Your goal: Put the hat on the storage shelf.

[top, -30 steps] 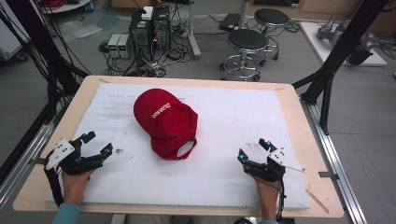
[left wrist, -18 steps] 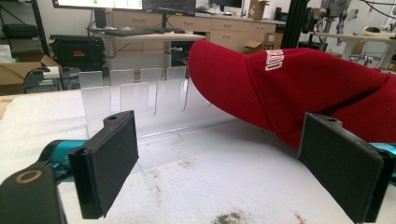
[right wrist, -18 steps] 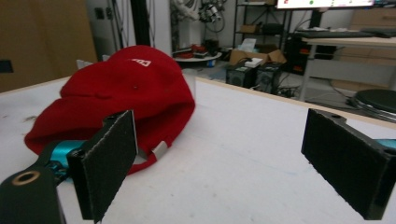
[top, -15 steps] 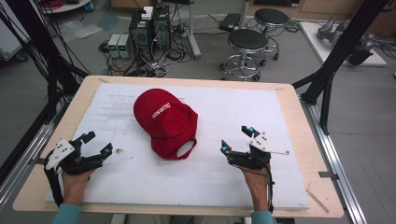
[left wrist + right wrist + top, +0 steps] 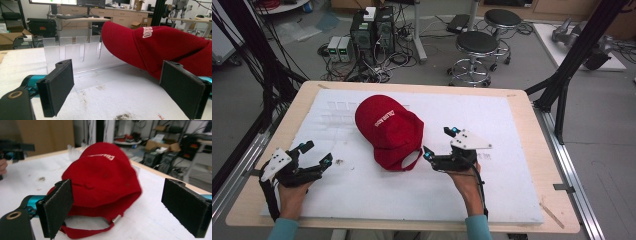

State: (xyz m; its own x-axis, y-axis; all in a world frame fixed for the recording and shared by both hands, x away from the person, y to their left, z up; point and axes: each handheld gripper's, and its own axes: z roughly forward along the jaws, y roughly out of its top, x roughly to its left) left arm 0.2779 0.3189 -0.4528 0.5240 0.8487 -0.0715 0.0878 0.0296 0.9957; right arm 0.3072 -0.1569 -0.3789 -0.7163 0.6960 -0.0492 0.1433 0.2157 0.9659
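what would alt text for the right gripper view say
A red baseball cap with white lettering lies on a white table, its back strap and metal buckle facing the camera. The right gripper has its two black jaws wide open just before the cap, not touching it.

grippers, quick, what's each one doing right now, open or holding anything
Left gripper: open, holding nothing, off to the side of the red cap.
Right gripper: open, holding nothing, jaws aimed at the cap's rear strap.
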